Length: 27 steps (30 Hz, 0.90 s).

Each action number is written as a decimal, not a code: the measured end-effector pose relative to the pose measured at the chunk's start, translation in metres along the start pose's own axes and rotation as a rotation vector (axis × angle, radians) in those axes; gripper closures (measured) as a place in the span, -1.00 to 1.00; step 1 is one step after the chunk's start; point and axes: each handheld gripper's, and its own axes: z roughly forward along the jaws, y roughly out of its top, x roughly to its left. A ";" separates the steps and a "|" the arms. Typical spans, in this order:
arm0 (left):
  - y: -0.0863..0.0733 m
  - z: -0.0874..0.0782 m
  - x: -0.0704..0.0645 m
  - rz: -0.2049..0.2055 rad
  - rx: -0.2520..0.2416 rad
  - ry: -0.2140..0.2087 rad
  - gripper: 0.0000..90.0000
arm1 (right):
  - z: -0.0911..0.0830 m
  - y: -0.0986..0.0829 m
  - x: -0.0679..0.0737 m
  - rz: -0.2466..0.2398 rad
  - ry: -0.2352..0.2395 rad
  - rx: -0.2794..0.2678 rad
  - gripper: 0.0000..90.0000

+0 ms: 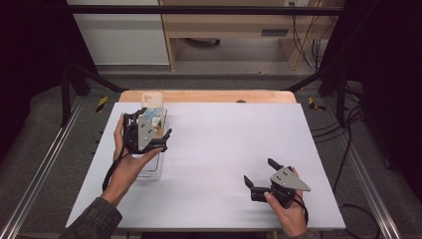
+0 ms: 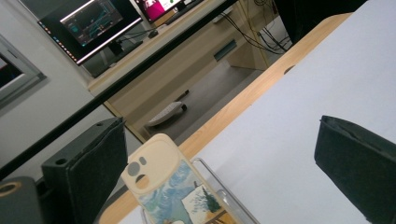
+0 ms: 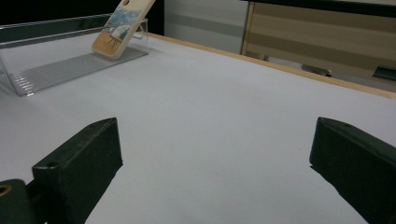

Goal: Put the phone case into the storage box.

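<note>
A cream phone case [image 2: 161, 184] with a painted blue-and-white picture leans upright at the far end of a clear plastic tray [image 2: 219, 189]. In the high view the case [image 1: 152, 101] and tray [image 1: 150, 169] are at the table's left. My left gripper [image 1: 156, 124] hovers over the tray just behind the case. In its own view the left gripper [image 2: 219, 140] is open, with the case close to the left jaw and not gripped. My right gripper [image 1: 260, 172] rests low at the front right. It is open [image 3: 215, 140] and empty, facing the case [image 3: 123, 28] and the tray [image 3: 60, 65].
A pale mat [image 1: 224, 149] covers the table, leaving a wooden edge [image 1: 209, 96] bare at the back. Black frame posts stand on both sides. Beyond the table are a wooden desk [image 2: 187, 79], monitors [image 2: 88, 25] and cables on the floor.
</note>
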 end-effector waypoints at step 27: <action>0.011 -0.024 -0.023 -0.059 -0.015 -0.094 -0.95 | 0.000 0.000 0.000 0.007 0.011 0.003 -0.95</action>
